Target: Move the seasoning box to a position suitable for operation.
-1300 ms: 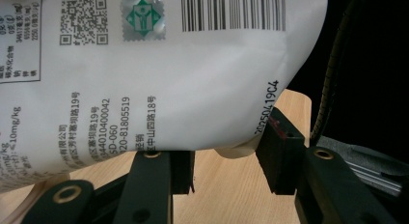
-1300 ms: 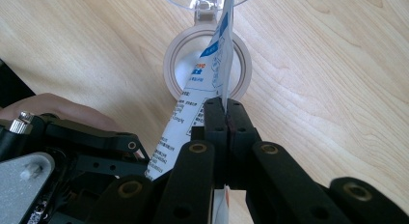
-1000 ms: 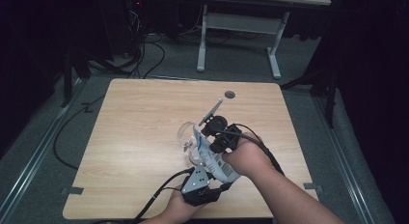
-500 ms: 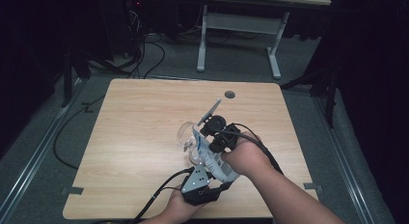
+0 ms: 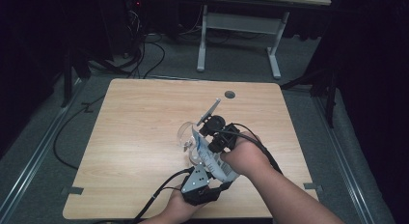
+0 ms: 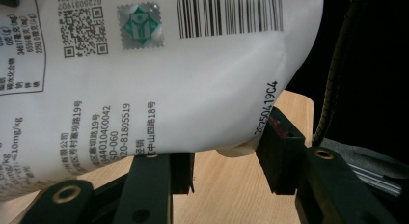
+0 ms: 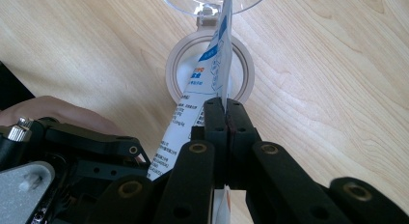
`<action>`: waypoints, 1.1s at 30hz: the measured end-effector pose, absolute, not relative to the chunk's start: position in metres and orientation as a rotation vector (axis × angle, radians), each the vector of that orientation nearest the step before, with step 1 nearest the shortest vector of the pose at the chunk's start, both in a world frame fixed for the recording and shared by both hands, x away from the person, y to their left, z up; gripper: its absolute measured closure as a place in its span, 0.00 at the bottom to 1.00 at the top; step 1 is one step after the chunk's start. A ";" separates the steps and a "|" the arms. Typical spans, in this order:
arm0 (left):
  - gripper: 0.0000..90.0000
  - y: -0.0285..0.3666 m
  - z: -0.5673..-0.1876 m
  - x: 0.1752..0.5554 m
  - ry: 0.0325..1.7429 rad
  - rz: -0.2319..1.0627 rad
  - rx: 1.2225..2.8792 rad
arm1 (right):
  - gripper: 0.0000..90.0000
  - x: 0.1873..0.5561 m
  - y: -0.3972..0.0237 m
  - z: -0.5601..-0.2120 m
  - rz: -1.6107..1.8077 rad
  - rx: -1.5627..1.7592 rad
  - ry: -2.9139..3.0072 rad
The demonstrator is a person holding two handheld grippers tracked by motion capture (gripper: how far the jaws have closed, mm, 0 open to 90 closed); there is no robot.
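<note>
Right now R gripper (image 7: 225, 113) has its jaws pinched flat on the top edge of the white pouch (image 7: 212, 74), prob to steady the mouth for pouring. L gripper (image 6: 224, 161) jaws clamp the pouch's bottom corner, I judge to tip it. Pouch hangs over the clear glass bowl (image 5: 185, 134) at 12 o'clock of my hands; round lid (image 7: 210, 69) lies beneath on the table (image 5: 144, 118).

The table (image 5: 144, 137) lies bare along its left edge and far corners; the clear container (image 5: 185, 137), pouch (image 5: 212, 161) and both hands crowd the near-right middle.
</note>
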State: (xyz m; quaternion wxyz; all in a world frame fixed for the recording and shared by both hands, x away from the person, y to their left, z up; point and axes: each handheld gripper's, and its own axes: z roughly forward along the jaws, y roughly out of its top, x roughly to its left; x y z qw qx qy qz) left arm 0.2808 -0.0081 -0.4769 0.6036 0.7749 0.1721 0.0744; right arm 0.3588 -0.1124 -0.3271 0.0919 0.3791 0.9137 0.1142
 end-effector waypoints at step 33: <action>0.65 -0.009 -0.476 0.280 0.400 0.150 1.790 | 1.00 0.359 -0.113 -0.327 0.338 1.128 2.715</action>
